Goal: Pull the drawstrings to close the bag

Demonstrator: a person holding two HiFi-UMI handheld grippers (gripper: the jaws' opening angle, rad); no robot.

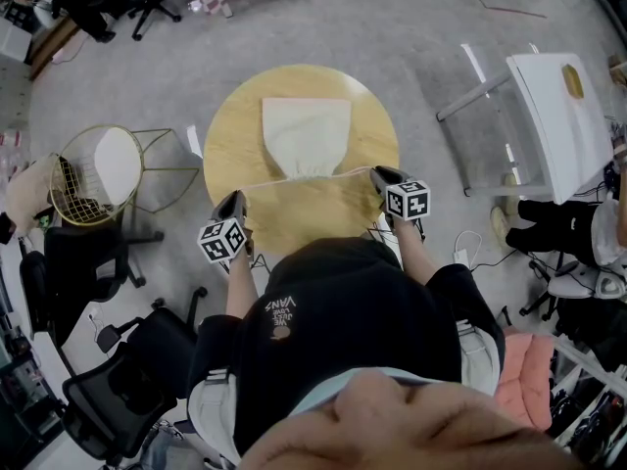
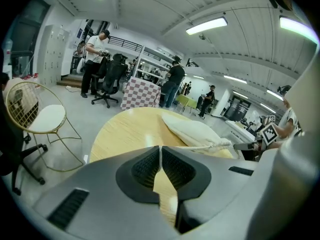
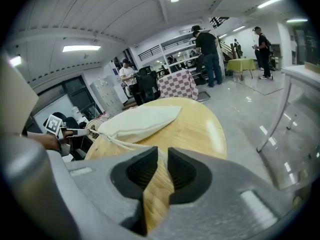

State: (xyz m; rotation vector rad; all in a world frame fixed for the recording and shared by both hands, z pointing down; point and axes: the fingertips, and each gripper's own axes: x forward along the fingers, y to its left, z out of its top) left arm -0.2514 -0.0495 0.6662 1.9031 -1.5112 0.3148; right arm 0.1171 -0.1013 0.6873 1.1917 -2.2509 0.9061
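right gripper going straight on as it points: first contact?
Likely the cream cloth drawstring bag, near its far corner, past bare round wooden table. The right gripper is shut on the white cord; depth unclear, it might skim past.

Round wooden table (image 1: 230,145), gold wire chair (image 1: 108,164) — white seat

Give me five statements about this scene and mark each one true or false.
1. The bag lies on a round wooden table. True.
2. The left gripper is open and empty. False: its jaws are shut on a drawstring.
3. The bag's gathered mouth points toward the person. True.
4. The wire chair stands on the person's right. False: it is on the left.
5. The right gripper grips the bag's cloth. False: it pinches a drawstring, clear of the bag.
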